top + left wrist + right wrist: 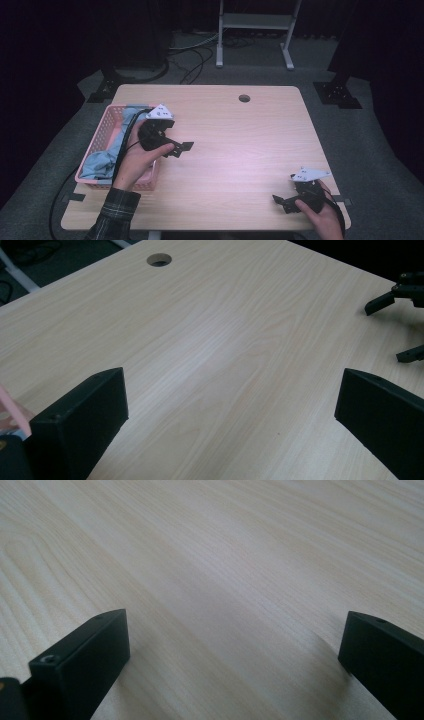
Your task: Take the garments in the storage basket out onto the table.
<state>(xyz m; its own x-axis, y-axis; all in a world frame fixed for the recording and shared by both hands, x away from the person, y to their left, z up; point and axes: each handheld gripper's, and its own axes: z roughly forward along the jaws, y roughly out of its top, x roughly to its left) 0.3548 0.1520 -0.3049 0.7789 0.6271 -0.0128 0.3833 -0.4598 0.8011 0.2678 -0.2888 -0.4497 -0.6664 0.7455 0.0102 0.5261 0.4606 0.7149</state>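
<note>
With both grippers empty and fingers spread, left gripper (pixel 181 148) just beside the basket (pixel 104 129) holding the cloth (pixel 102 160), right gripper (pixel 280 201) at the bench (pixel 240 145) near edge, you likely next reach the left into the basket for the cloth.

- Table (pixel 240 150): light wood-grain top, rectangular with rounded corners, round cable hole (pixel 244 98) near the far edge.
- Floor (pixel 380 150): grey carpet, black cables (pixel 195 60) lying beyond the table.
- White metal stand (pixel 255 30): positioned behind the table.
- Black stand bases (pixel 340 94): at both far corners.
- Surroundings: dark, unlit.
</note>
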